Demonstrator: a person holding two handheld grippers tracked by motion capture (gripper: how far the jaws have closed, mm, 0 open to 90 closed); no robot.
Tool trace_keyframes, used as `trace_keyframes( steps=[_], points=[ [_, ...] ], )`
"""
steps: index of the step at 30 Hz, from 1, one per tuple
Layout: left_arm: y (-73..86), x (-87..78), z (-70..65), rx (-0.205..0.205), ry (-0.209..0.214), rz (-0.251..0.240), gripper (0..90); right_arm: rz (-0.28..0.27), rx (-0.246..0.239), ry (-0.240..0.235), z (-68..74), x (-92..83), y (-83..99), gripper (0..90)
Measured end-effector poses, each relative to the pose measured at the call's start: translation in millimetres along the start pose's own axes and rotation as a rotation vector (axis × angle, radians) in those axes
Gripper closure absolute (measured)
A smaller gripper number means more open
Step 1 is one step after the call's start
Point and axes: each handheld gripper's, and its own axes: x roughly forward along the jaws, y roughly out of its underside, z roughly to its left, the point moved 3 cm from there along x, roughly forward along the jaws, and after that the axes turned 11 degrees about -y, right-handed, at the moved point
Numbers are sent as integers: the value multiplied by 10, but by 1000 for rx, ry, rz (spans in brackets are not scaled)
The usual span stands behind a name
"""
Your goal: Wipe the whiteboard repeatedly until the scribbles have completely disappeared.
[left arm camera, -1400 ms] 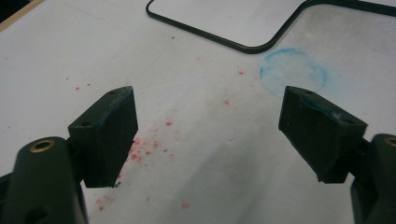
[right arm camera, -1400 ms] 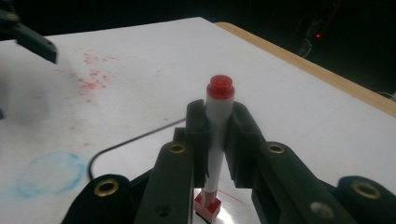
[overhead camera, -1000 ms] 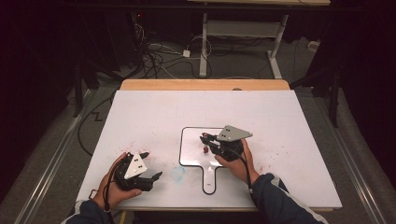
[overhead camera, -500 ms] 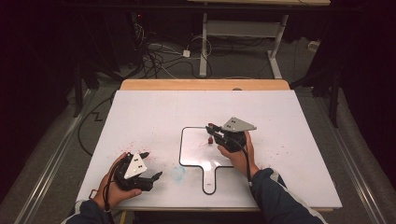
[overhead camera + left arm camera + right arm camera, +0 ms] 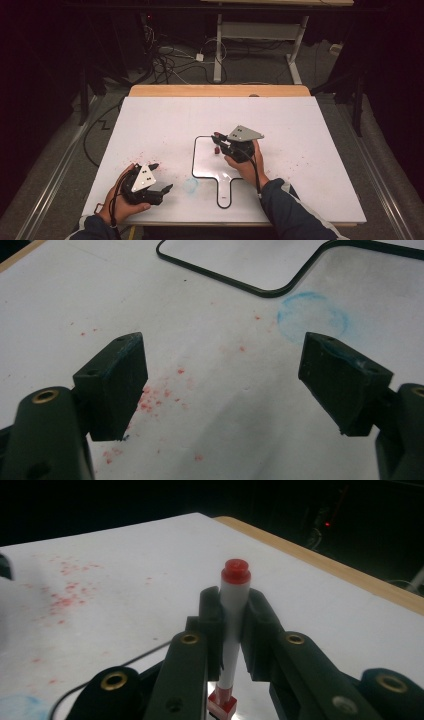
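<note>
While the person's 2 forearms come in at the near edge of the white table (image 5: 150, 120), the left gripper (image 5: 159, 177) sits low by the near left corner, held in the left hand (image 5: 122, 205), with its jaws spread wide and nothing between them. In the left gripper view its black pads (image 5: 116, 385) stand well apart over bare white surface speckled with red flecks (image 5: 150, 400), and a faint blue ring (image 5: 312, 317) is smudged on the table just beyond the right-hand pad.

A little farther in lies a whiteboard (image 5: 210, 167) outlined in black, paddle-shaped, its handle pointing back toward the person. The blue ring lies just to the left of that handle.

Over the right part of the board, the right hand (image 5: 247, 167) holds the right gripper (image 5: 218, 141), grey plate on top, its jaws pointing left. They are clamped on a marker (image 5: 231, 630): in the right gripper view the white barrel stands upright between the 2 jaws, a red end poking up above them and a red part below, close to the board. From the high view I cannot tell whether the lower end touches the board.

More red flecks (image 5: 300, 162) are scattered on the table to the right of the board. Beyond the white sheet a strip of wooden edge (image 5: 220, 90) shows, and behind it cables (image 5: 165, 55) lie on a dark floor below the legs of another desk (image 5: 255, 35).
</note>
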Motion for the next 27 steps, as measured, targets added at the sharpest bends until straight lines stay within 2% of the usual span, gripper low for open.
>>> trace_keyframes(
  steps=[2,4,7,9,10,14,16,19,22,27],
  points=[
    [-3,0,3,0,-1,-1,186,-4,19,3,-41,-15,5,813],
    [-5,9,2,1,-1,1,186,0,6,-3,1,6,-3,813],
    [-10,14,-5,5,1,3,186,12,-35,-36,124,49,-24,813],
    [-11,14,-1,12,-4,-2,186,20,-48,-38,157,38,-26,813],
    [-7,14,2,10,-5,-2,186,23,-47,-33,139,16,-20,813],
    [-1,4,-1,1,-2,2,186,40,-42,40,-45,-114,17,813],
    [-4,2,0,2,-4,1,186,37,-10,49,-119,-180,37,813],
    [-15,8,16,5,-24,-9,186,31,-4,25,-74,-211,50,813],
    [-31,-1,30,1,-42,-20,187,46,-39,-1,34,-215,43,813],
    [-16,5,28,5,-39,-11,186,61,-29,45,-60,-353,79,813]
  ],
)
